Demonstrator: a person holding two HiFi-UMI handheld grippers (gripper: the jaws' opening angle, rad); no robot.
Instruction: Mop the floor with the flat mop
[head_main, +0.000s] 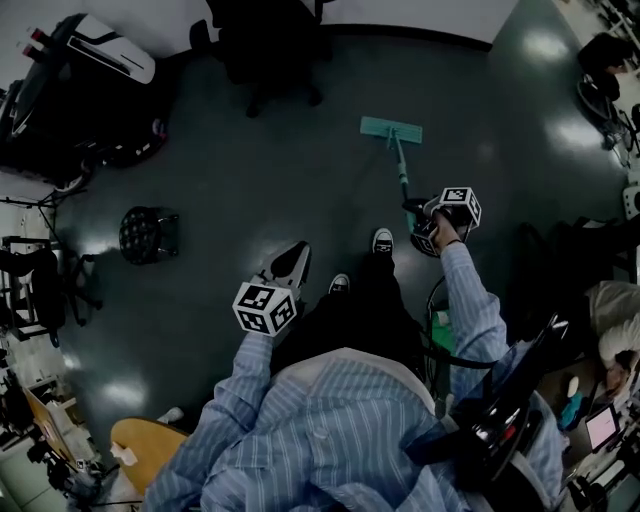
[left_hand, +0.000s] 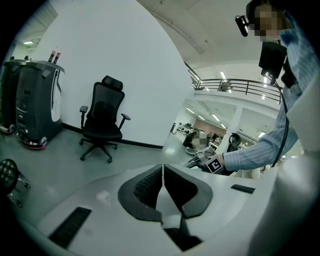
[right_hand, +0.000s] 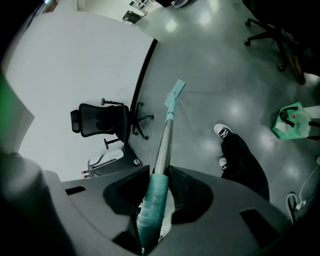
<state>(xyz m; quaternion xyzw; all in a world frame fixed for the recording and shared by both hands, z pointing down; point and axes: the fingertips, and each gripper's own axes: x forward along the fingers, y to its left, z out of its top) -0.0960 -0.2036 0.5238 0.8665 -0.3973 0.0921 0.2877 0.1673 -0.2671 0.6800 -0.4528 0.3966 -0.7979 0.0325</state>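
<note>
1. Flat mop (head_main: 399, 160), with a teal rectangular head and a slim metal pole that has a teal sleeve at its upper end. The head lies out in front of the person on the floor, and the pole slants back up to the right side. In the head view the head appears to sit flat on the floor, though the contact is too small to confirm.
2. Right tongs (right_hand: 155, 192), white body with a marker cube. They are clamped on the teal sleeve of the mop pole (right_hand: 165, 142), which runs out between the two dark pads toward the mop head (right_hand: 175, 93).
3. Left tongs (left_hand: 162, 172), same make. The pads are pressed together with nothing between them, and the tongs are held low at the person's left (head_main: 290, 262), well apart from the mop.
4. Glossy dark grey floor (head_main: 300, 170), carrying bright reflections of ceiling lights.
5. Pair of black-and-white sneakers (head_main: 383, 240), standing just behind the mop pole's lower reach.
6. Black wheeled office chair (left_hand: 102, 122), against the white wall.
7. Tall white-and-black wheeled machine (left_hand: 37, 105), left of the chair.
8. Round black stool (head_main: 147, 235), on the floor to the person's left.
9. Green bag (right_hand: 292, 120), on the floor beyond the person's legs.
</note>
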